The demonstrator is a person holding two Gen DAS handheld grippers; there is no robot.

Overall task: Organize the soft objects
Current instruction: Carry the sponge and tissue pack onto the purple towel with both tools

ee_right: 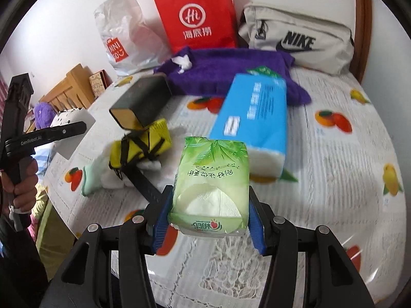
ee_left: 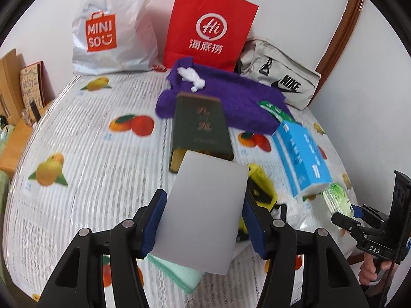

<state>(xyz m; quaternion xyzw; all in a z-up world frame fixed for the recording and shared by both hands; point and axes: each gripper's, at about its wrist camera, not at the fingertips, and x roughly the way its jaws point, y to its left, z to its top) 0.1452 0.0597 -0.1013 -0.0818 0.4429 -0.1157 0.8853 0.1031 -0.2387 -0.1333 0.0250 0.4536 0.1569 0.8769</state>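
Holding a flat pale grey sheet between its blue pads, the left gripper is pinched on the two side edges of this sheet, above the table with the fruit-pattern cloth. The sheet is tilted and it hides part of a dark green book behind it and a mint green cloth below it. The right gripper is clamped on a green tissue pack, with a blue pad pressed on each side of the pack; white tissue shows through the opening of the pack. Just behind the green pack lies a blue tissue pack, which looks blurred. To the left of it there is a yellow bundle with black straps, and the dark book rests partly on this bundle. A purple towel is spread further back, with a small crumpled white tissue on it. Against the wall stand a red paper bag, a white Miniso plastic bag and a grey Nike pouch. A wooden piece of furniture is seen beyond the left edge of the table.
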